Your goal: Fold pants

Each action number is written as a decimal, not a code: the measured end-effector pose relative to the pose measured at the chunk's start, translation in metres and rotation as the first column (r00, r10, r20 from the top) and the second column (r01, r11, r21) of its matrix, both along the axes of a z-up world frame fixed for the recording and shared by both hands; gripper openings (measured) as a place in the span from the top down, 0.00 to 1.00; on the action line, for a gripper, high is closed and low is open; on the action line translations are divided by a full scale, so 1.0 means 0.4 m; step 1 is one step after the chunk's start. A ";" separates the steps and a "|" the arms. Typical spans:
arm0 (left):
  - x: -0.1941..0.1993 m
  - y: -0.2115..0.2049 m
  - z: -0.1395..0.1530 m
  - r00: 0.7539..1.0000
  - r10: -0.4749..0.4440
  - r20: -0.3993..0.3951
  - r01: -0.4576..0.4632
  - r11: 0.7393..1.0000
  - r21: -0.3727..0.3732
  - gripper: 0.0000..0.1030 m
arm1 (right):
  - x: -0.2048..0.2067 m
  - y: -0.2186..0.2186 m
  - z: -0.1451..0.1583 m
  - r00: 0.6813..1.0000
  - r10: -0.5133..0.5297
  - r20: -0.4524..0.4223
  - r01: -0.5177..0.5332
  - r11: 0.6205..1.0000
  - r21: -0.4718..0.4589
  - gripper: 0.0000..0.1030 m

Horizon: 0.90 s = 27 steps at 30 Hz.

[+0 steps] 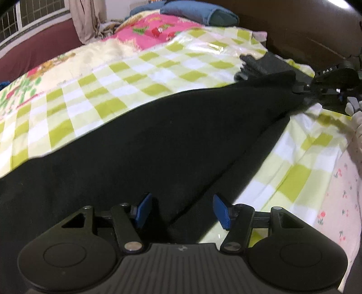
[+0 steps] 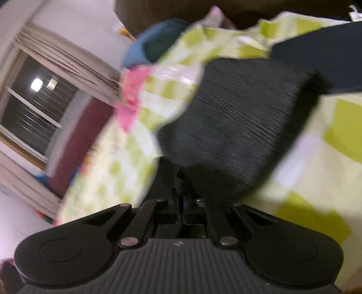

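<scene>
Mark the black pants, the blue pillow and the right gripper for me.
black pants (image 1: 158,140), left wrist view, middle of the leg.
blue pillow (image 1: 199,13), left wrist view, top face.
right gripper (image 2: 182,178), right wrist view, between closed fingertips.

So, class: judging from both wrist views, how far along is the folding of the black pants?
Done: the black fabric pants lie spread on the green-checked bedsheet. In hand: the right gripper is shut on their ribbed end, while the left gripper hovers open. Left: no finished fold shows.

A bed covered by a green-and-white checked sheet (image 1: 158,67) carries long black fabric pants (image 1: 158,126), a pink floral quilt (image 1: 144,34), and a blue folded cushion (image 1: 199,12).
</scene>
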State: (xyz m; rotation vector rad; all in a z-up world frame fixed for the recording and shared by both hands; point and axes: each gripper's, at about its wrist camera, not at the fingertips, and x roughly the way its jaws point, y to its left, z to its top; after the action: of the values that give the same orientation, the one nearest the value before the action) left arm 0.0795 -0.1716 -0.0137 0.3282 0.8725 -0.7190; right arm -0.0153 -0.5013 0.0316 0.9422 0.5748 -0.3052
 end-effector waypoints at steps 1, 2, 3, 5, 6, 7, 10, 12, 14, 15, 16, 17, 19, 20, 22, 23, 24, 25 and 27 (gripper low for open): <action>-0.004 0.000 -0.004 1.000 -0.001 0.005 0.001 1.000 0.007 0.29 | -0.001 0.001 0.000 1.000 0.001 0.011 -0.001 1.000 -0.007 0.95; -0.005 -0.001 -0.004 1.000 -0.003 0.009 0.003 1.000 0.009 0.29 | 0.000 0.001 0.002 1.000 0.005 0.019 -0.004 1.000 -0.010 0.95; -0.006 -0.002 -0.004 1.000 -0.004 0.012 0.004 1.000 0.010 0.29 | 0.003 -0.003 0.002 0.999 0.014 0.029 -0.015 1.000 0.008 0.91; -0.003 -0.003 -0.003 1.000 -0.002 0.019 0.002 1.000 0.009 0.29 | 0.003 -0.009 0.001 0.999 0.004 0.034 -0.005 0.999 0.045 0.89; -0.002 -0.002 -0.003 1.000 0.002 0.025 -0.002 1.000 0.010 0.29 | 0.004 -0.009 0.003 0.999 0.004 0.038 -0.006 0.999 0.052 0.82; 0.000 0.000 -0.004 1.000 0.008 0.030 -0.009 1.000 0.012 0.29 | 0.008 -0.007 0.004 0.999 0.010 0.047 -0.013 0.999 0.050 0.77; -0.003 0.011 -0.005 0.999 0.010 0.043 -0.011 1.000 0.017 0.29 | 0.036 0.014 0.015 0.999 0.032 0.036 -0.032 0.999 0.012 0.72; -0.012 0.018 -0.006 0.998 -0.002 0.059 0.001 1.000 0.023 0.29 | 0.062 0.034 0.034 0.998 0.053 0.018 -0.052 0.998 -0.022 0.94; -0.018 0.019 -0.007 0.997 -0.012 0.071 0.010 0.999 0.031 0.28 | 0.077 0.039 0.057 0.995 0.074 0.060 -0.075 0.997 0.023 0.95; -0.018 0.019 -0.005 0.997 -0.015 0.078 0.012 0.999 0.033 0.28 | 0.086 0.046 0.078 0.993 0.084 0.084 -0.087 0.996 0.026 0.95; -0.018 0.019 -0.002 0.996 -0.015 0.084 0.013 0.999 0.029 0.28 | 0.094 0.057 0.106 0.989 0.098 0.113 -0.101 0.995 0.024 0.95; -0.017 0.019 0.004 0.996 -0.015 0.092 0.013 1.000 0.021 0.28 | 0.103 0.065 0.134 0.984 0.109 0.143 -0.114 0.993 0.027 0.95; -0.019 0.018 0.021 0.993 -0.009 0.119 0.009 1.000 0.001 0.28 | 0.122 0.081 0.198 0.969 0.130 0.211 -0.141 0.989 0.036 0.95; -0.021 0.016 0.028 0.990 -0.007 0.139 0.008 1.000 -0.007 0.28 | 0.131 0.088 0.228 0.961 0.140 0.239 -0.153 0.988 0.035 0.95; -0.031 0.008 0.041 0.980 -0.008 0.199 0.011 1.000 -0.013 0.27 | 0.151 0.106 0.292 0.945 0.163 0.283 -0.176 0.984 0.020 0.95; -0.042 0.001 0.045 0.971 -0.014 0.237 0.018 1.000 -0.015 0.27 | 0.160 0.116 0.317 0.939 0.175 0.297 -0.186 0.983 0.009 0.95; -0.050 -0.006 0.047 0.964 -0.020 0.264 0.025 1.000 -0.016 0.26 | 0.168 0.127 0.343 0.933 0.188 0.307 -0.195 0.981 -0.008 0.95; -0.062 -0.013 0.047 0.956 -0.027 0.292 0.034 0.999 -0.016 0.25 | 0.175 0.136 0.359 0.931 0.197 0.308 -0.200 0.980 -0.019 0.95; -0.081 -0.030 0.038 0.939 -0.042 0.340 0.049 0.999 -0.012 0.21 | 0.183 0.150 0.381 0.927 0.211 0.310 -0.216 0.976 -0.017 0.95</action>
State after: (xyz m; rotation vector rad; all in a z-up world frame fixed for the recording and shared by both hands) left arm 0.0473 -0.1838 0.0016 0.4409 0.5303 -0.6877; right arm 0.0581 -0.4414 0.1839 0.9127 0.3850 0.0457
